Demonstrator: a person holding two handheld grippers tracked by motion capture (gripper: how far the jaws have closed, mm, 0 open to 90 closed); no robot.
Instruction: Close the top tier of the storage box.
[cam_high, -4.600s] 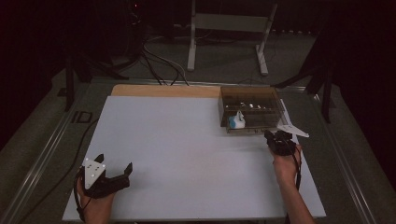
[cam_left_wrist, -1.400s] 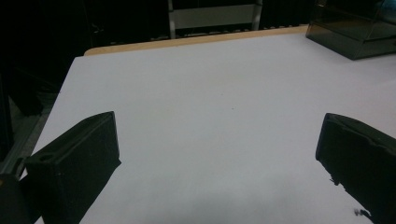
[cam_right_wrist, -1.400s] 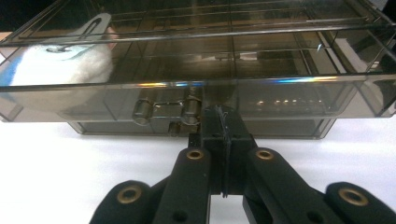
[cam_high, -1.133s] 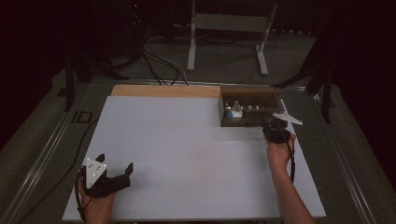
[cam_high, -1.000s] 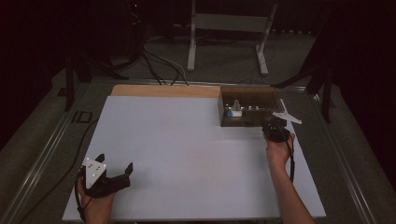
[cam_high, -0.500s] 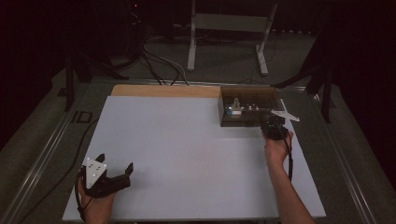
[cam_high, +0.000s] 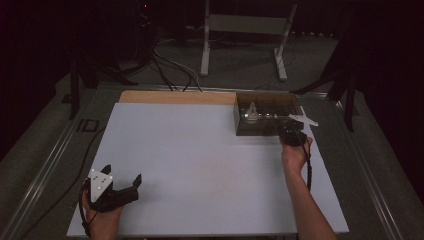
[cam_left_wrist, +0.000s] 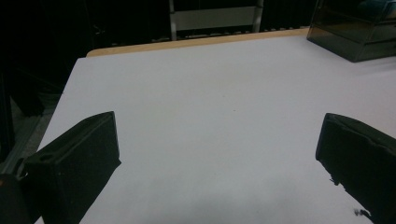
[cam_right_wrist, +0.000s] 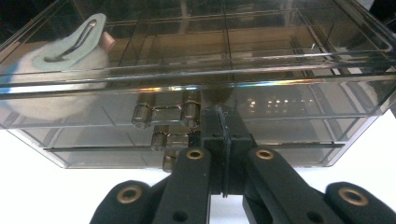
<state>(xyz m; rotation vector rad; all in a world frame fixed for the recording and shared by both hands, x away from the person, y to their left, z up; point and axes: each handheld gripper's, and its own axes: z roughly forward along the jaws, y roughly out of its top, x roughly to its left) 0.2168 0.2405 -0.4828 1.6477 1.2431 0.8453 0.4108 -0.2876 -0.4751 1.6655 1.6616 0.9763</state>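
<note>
A smoky clear drawer box (cam_high: 270, 102) stands at the back right of the white tabletop (cam_high: 200, 160). In its top tray lies a white, pale-green soft item (cam_high: 252, 114) (cam_right_wrist: 70, 56). My right gripper (cam_high: 286, 130) (cam_right_wrist: 220, 123) is shut, with its tips against the front of the box (cam_right_wrist: 289, 79), just right of the metal drawer handles (cam_right_wrist: 163, 112). Nothing shows between its jaws. My left gripper (cam_high: 122, 174) (cam_left_wrist: 219, 123) rests at the near left of the table, jaws wide open over bare white surface.
A wooden strip (cam_high: 175, 96) runs along the table's far edge left of the box. Beyond the table stand a metal frame (cam_high: 245, 30) and cables (cam_high: 170, 60) on the floor. Metal rails (cam_high: 45, 165) border the table at both sides.
The right gripper has moved away from me toward the box, and the white item has slid back with the drawer into the box. The left gripper has stayed in place.
</note>
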